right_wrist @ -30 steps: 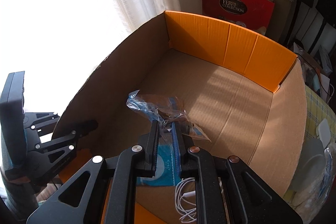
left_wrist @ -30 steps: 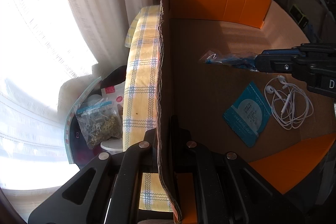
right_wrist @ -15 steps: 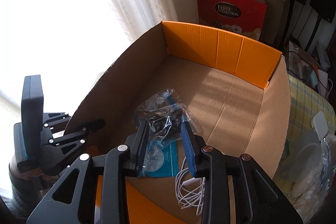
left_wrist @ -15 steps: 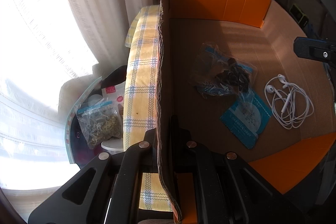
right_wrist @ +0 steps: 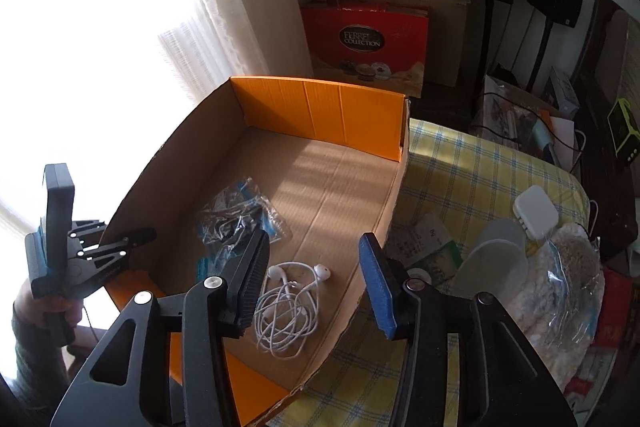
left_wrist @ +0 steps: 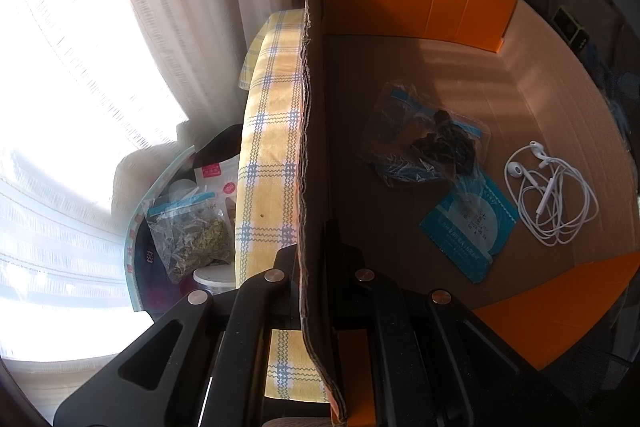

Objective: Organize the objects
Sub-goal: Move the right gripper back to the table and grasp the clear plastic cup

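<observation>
- Here, on a yellow checked tablecloth (right_wrist: 472, 183): an open cardboard box (right_wrist: 344, 187) with orange flaps, seen from two wrist cameras.
- Clamped tight on the box's left wall (left_wrist: 316, 155): the left gripper (left_wrist: 320, 259), one finger outside the cardboard and one inside, gripped by a hand (right_wrist: 48, 311) at the near left corner.
- Held above the box's near right edge: the right gripper (right_wrist: 312, 275), jaws just widened and standing partly apart, with nothing between the pads.
- Lying on the box floor, towards the left wall: a clear zip bag (left_wrist: 424, 143) of dark dried pieces, free of both grippers.
- Partly under that bag, at its near edge: a flat teal packet (left_wrist: 468, 223).
- Just right of the packet, near the right wall: coiled white earphones (left_wrist: 548, 191).
- Outside the box on the right, on the cloth: a white charger block (right_wrist: 534, 213), a translucent tub (right_wrist: 492, 259), a printed paper packet (right_wrist: 424, 243) and a clear bag of pale round cakes (right_wrist: 560, 295).
- Beyond the left edge of the table, lower down: another zip bag of greenish dried leaves (left_wrist: 192, 235).
- Behind, by a bright curtained window: stacked red gift boxes (right_wrist: 364, 39).
</observation>
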A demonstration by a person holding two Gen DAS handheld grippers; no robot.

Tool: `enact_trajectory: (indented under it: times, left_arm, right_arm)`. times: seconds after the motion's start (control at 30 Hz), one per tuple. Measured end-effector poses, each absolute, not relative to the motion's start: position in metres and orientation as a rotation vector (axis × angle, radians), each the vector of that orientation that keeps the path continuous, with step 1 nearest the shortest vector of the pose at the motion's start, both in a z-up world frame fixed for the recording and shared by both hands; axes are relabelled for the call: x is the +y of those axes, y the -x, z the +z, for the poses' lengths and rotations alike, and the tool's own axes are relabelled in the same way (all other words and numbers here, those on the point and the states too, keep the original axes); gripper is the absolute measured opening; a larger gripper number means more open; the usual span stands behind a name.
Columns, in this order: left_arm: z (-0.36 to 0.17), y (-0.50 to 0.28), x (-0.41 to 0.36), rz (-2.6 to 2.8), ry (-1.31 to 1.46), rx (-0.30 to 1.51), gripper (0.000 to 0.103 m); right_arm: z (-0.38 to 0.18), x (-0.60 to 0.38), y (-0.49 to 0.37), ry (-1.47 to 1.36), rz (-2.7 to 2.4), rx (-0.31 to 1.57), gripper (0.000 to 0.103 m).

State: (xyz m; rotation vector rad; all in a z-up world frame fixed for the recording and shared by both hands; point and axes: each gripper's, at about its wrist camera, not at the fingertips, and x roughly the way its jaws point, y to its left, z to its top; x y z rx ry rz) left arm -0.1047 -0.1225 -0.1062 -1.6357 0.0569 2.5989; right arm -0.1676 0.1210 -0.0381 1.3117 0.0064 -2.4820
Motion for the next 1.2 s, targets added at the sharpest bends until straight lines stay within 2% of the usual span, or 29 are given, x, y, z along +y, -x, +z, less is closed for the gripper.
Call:
enact_trajectory:
  times: [0.33, 0.8, 0.87, 0.93, 1.2]
  left_arm:
    - [-0.109, 0.105, -0.128, 2.597, 1.638, 0.052, 0.005]
    - [-0.111, 0.11, -0.121, 2.597, 1.642, 0.067, 0.005]
    - [-0.111, 0.11, -0.121, 2.597, 1.642, 0.064, 0.005]
    - [-0.111, 0.11, -0.121, 2.596, 1.643, 0.062, 0.005]
    - [-0.111, 0.109, -0.121, 2.596, 1.644, 0.06, 0.005]
  right_arm:
    - [-0.039, 0.198, 0.158, -1.349, -2.632, -0.091, 0.054]
    - [-0.075, 0.248, 0.174, -1.44, -2.763, -0.149, 0.054]
    - [-0.085, 0.251, 0.181, -1.464, -2.766, -0.164, 0.051]
    - [-0.093, 0.252, 0.187, -1.482, -2.76, -0.169, 0.04]
    - [-0.113, 0.251, 0.204, -1.509, -2.77, -0.163, 0.028]
